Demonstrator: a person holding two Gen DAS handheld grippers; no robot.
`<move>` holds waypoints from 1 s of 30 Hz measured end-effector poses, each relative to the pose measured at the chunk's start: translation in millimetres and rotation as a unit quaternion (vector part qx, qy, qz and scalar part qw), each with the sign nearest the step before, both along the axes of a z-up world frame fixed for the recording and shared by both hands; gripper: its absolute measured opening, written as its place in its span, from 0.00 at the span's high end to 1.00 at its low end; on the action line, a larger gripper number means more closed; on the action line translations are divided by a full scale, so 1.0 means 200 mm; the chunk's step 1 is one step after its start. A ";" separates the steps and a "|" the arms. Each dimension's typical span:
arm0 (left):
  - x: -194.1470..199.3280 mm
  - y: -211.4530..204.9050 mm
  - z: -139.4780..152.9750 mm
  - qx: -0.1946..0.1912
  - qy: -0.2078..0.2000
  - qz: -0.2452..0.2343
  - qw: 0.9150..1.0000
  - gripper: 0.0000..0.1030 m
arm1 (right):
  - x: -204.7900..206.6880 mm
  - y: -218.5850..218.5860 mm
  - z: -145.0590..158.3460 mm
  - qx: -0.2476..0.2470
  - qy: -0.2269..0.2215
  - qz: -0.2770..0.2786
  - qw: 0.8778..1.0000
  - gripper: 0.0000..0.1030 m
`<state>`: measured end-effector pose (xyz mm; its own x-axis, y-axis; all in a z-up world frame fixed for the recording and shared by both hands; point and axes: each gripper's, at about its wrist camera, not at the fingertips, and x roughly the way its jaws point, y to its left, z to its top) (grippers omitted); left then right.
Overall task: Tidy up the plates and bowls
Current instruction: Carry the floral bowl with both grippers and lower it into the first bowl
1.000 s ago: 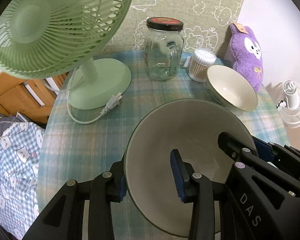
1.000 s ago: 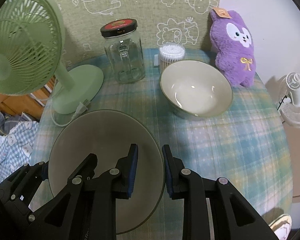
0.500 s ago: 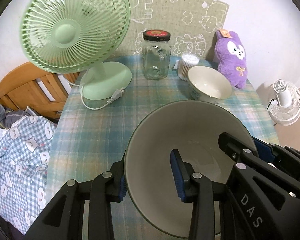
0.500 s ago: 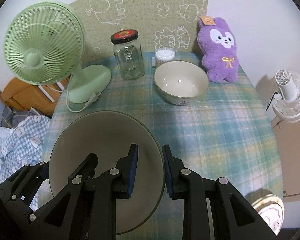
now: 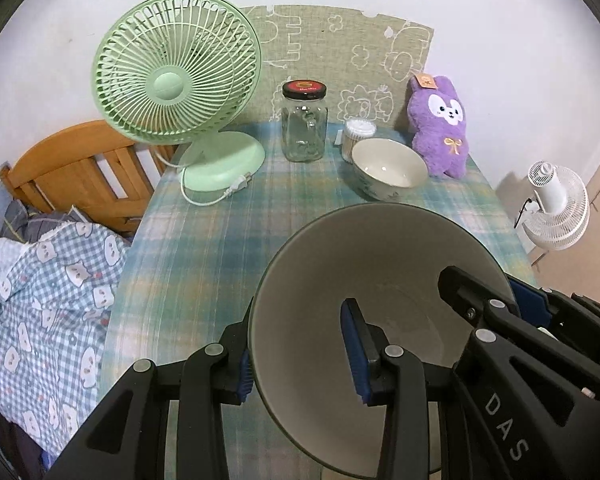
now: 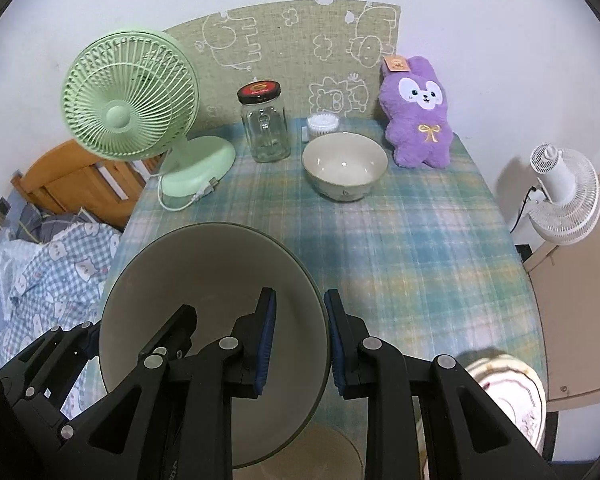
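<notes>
A large grey-green bowl (image 5: 380, 276) (image 6: 204, 280) hangs in the air above the near part of the table, carried by both grippers. My left gripper (image 5: 298, 356) is shut on its left rim, one pad inside and one outside. On the opposite rim my right gripper (image 6: 300, 340) is shut the same way. A smaller white bowl (image 5: 388, 168) (image 6: 344, 164) stands upright on the checked tablecloth (image 6: 400, 248) at the back, beside the plush. A patterned white plate (image 6: 512, 392) lies low at the right, partly hidden behind my right gripper.
At the back of the table stand a green desk fan (image 5: 176, 76) with its cord, a glass jar (image 5: 304, 128), a cotton swab tub (image 5: 358, 132) and a purple plush rabbit (image 5: 440, 128). A wooden bed (image 5: 72, 168) with checked bedding lies left; a white fan (image 5: 556, 208) stands right.
Both grippers have risen and drawn back from the table's far end with the large bowl held between them, so the fan, jar and small bowl now look smaller and farther off.
</notes>
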<state>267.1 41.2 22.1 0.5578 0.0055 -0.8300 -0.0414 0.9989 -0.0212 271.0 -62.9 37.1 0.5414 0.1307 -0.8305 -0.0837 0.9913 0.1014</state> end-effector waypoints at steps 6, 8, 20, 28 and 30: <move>-0.14 -0.06 -0.04 0.000 0.009 0.001 1.000 0.63 | -0.15 -0.05 -0.03 -0.001 0.007 0.004 1.000 0.73; -0.18 -0.08 -0.05 0.000 0.013 0.000 1.000 0.63 | -0.20 -0.07 -0.05 -0.002 0.011 0.005 1.000 0.73; -0.34 -0.18 -0.24 -0.001 0.044 -0.013 0.999 0.63 | -0.39 -0.18 -0.24 -0.008 0.041 -0.003 0.999 0.73; -0.39 -0.22 -0.35 -0.004 0.071 -0.018 0.997 0.63 | -0.44 -0.21 -0.35 -0.011 0.069 -0.008 0.998 0.73; -0.40 -0.22 -0.37 -0.005 0.077 -0.020 0.997 0.63 | -0.45 -0.22 -0.38 -0.011 0.074 -0.009 0.997 0.73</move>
<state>188.0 -3.6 -52.1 0.4238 -0.0227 -0.9055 -0.0048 0.9996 -0.0274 181.5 -107.2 -38.3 0.4148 0.1029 -0.9041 -0.0520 0.9946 0.0893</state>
